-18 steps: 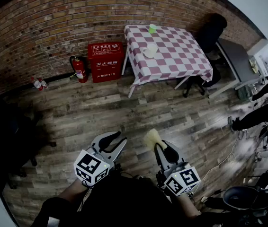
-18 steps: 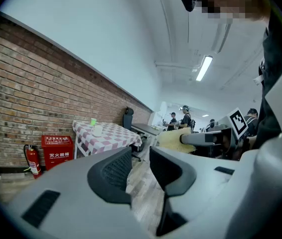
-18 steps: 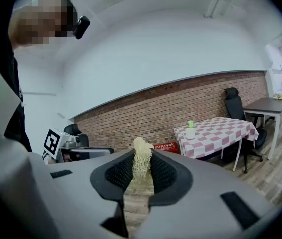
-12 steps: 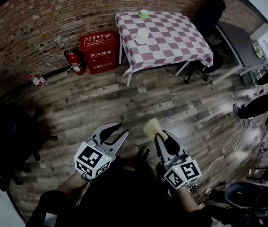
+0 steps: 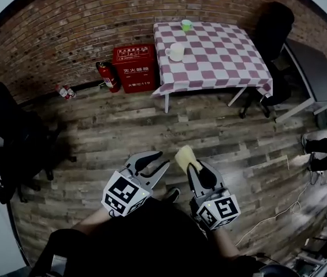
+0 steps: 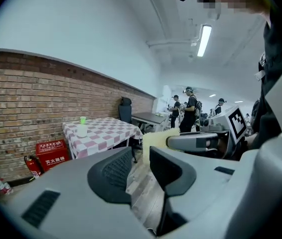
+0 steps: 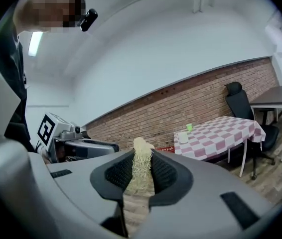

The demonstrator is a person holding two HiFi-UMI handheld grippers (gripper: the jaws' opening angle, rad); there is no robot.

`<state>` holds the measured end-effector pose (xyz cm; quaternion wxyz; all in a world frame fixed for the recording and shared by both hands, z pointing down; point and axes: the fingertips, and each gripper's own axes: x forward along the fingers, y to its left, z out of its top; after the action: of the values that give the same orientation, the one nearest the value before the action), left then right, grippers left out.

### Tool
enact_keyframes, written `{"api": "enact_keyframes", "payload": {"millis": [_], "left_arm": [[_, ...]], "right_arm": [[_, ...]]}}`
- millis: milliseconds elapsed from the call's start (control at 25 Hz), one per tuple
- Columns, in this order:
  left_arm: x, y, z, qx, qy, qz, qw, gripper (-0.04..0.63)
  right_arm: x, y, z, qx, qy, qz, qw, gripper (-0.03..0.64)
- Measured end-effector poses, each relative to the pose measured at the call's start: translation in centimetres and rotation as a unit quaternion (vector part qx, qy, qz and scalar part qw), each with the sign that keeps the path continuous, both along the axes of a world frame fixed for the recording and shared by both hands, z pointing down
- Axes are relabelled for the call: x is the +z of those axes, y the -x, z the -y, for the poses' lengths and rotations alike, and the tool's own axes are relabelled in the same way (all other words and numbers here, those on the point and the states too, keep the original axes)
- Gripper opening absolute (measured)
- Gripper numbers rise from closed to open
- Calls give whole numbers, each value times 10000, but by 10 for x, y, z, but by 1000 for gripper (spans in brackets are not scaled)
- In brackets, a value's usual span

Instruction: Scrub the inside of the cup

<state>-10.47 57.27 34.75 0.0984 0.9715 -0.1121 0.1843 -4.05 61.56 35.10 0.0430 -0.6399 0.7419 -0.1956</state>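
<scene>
A white cup point(image 5: 175, 52) stands on a table with a red-and-white checked cloth point(image 5: 221, 65) by the brick wall, far ahead of me; a small green cup point(image 5: 186, 25) stands behind it. My left gripper point(image 5: 162, 159) hangs over the wooden floor, open and empty, with floor showing in its gap point(image 6: 141, 166). My right gripper point(image 5: 195, 169) is shut on a pale yellow fibrous scrubber point(image 5: 184, 156), which sticks up between the jaws in the right gripper view point(image 7: 142, 164). That view also has the white cup point(image 7: 183, 138) small and far off.
A red fire-equipment box point(image 5: 134, 68) and a fire extinguisher point(image 5: 108, 77) stand left of the table. Black office chairs stand at the left point(image 5: 2, 137) and behind the table point(image 5: 273, 33). A grey desk point(image 5: 311, 68) is to the right. People stand at the far right.
The head view has shifted as the person walks; the table sits about as far off, and the left chair has come into view. Both grippers keep their states and places.
</scene>
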Motion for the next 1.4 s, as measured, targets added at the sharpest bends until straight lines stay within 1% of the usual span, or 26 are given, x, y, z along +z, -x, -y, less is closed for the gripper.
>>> {"api": "enact_keyframes", "payload": {"millis": [80, 200, 320, 440, 600, 800, 1000, 1200, 1400], "left_arm": [[4, -11, 2, -97, 81, 60, 9999, 123], [10, -23, 10, -247, 210, 150, 9994, 123], [15, -36, 22, -237, 221, 227, 9992, 123], [24, -45, 47, -218, 287, 229, 9991, 123], [34, -64, 101, -131, 482, 126, 9987, 123], [15, -98, 187, 220, 442, -167, 9986, 123], [17, -101, 273, 419, 546, -186, 9975, 123], [21, -90, 352, 385, 533, -242, 9975, 123], [31, -88, 397, 145, 776, -315, 9964, 123]], "right_arm": [[0, -11, 1, -59, -42, -69, 10000, 92], [0, -20, 10, -120, -138, 57, 9998, 92], [20, -32, 22, -267, 73, 75, 9996, 92], [30, -46, 45, -207, 235, 63, 9995, 92], [26, -63, 90, 48, 274, 29, 9996, 92], [24, -91, 168, 436, 543, -171, 9974, 92], [25, -104, 246, 812, 764, -221, 9935, 92], [23, -99, 314, 932, 882, -341, 9912, 92], [26, -98, 351, 823, 1103, -471, 9894, 92]]}}
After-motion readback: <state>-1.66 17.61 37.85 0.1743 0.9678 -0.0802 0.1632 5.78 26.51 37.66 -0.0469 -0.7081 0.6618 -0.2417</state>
